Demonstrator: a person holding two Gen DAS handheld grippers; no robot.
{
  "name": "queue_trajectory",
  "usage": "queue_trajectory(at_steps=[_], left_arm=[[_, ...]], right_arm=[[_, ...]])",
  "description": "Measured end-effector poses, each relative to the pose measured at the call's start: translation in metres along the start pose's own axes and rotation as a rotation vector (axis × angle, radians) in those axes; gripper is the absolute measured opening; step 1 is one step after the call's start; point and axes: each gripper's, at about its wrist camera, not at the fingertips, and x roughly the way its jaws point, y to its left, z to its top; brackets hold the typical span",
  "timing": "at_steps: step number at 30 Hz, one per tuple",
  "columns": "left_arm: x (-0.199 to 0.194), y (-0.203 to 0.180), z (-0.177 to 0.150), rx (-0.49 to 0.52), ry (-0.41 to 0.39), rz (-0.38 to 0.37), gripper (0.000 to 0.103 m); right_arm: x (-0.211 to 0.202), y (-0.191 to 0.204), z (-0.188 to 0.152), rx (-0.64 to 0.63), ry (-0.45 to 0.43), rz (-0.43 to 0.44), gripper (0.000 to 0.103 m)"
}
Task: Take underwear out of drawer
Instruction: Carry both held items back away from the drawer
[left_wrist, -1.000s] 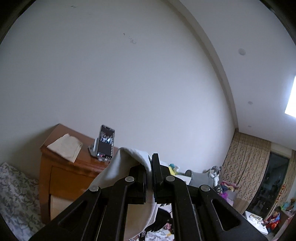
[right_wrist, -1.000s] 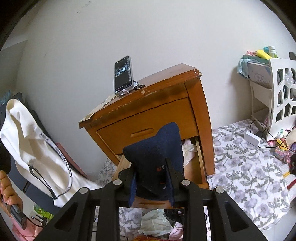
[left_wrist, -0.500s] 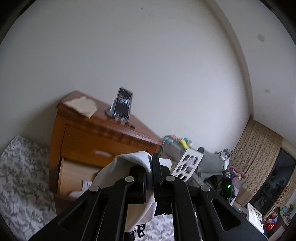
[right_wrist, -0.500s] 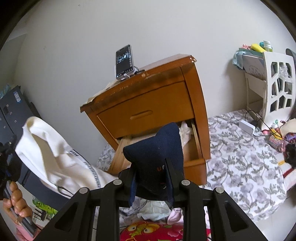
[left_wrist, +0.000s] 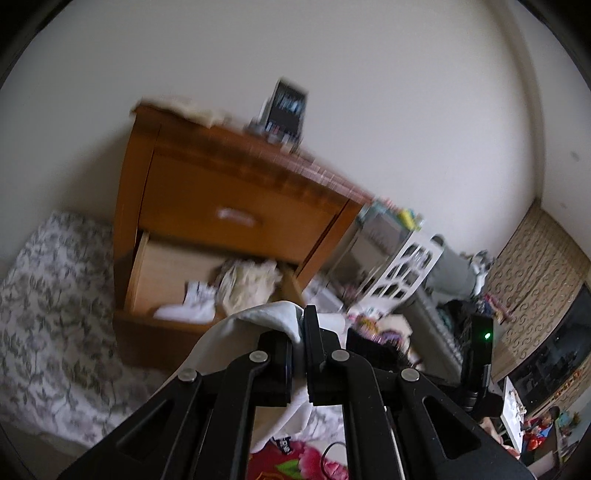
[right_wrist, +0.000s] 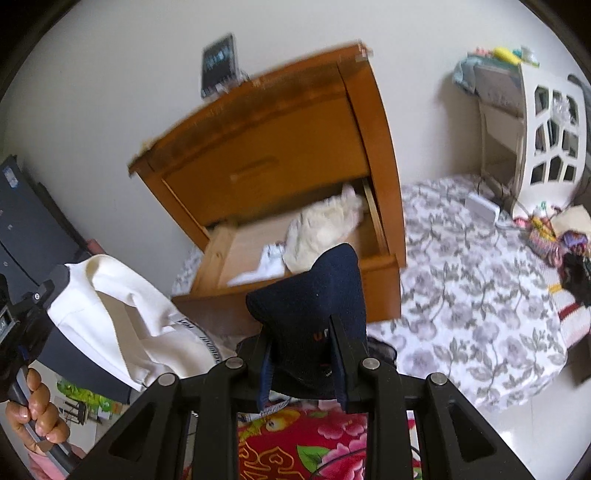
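1. We hold two tools, each clamped on one garment. The left tool (left_wrist: 300, 332) has its jaws pinched together on a white underwear (left_wrist: 236, 332); the right tool (right_wrist: 301, 345) grips a navy underwear (right_wrist: 314, 295) between its jaws.
2. The white underwear drapes down and to the left from the left tool, its long axis running along that fall. In the right wrist view it hangs as a broad white sheet (right_wrist: 122, 325) with a printed waistband, below a hand (right_wrist: 33, 410) on the left tool's handle.
3. The navy underwear stands up from the right tool, its long axis near upright, its peak pointing toward the drawer (right_wrist: 295, 258).
4. Beyond both, one wooden nightstand (left_wrist: 229, 195) has two drawers: the upper one shut, the lower one pulled open. In the open drawer lie one cream bundle (right_wrist: 325, 229) at its right side and one small white piece (right_wrist: 266, 266) beside it, near the front edge.
5. On the nightstand's top stand one phone (left_wrist: 286, 107) near the back edge and one pale cloth (left_wrist: 184, 107) at the left corner.
6. Farthest right, one white shelf unit (right_wrist: 546, 129) stands against the wall.
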Motion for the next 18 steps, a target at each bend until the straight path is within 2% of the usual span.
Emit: queue_trajectory(at_steps=[4,18], left_arm=[[0.028,0.015,-0.012,-0.048,0.089,0.028,0.005],[0.099,0.051,-0.041,-0.116,0.282,0.091,0.005]], right_arm=[[0.022,-0.006,-0.006,0.012,0.062,-0.014,0.028],[0.088,-0.019,-0.015,0.042,0.212,-0.055,0.029]])
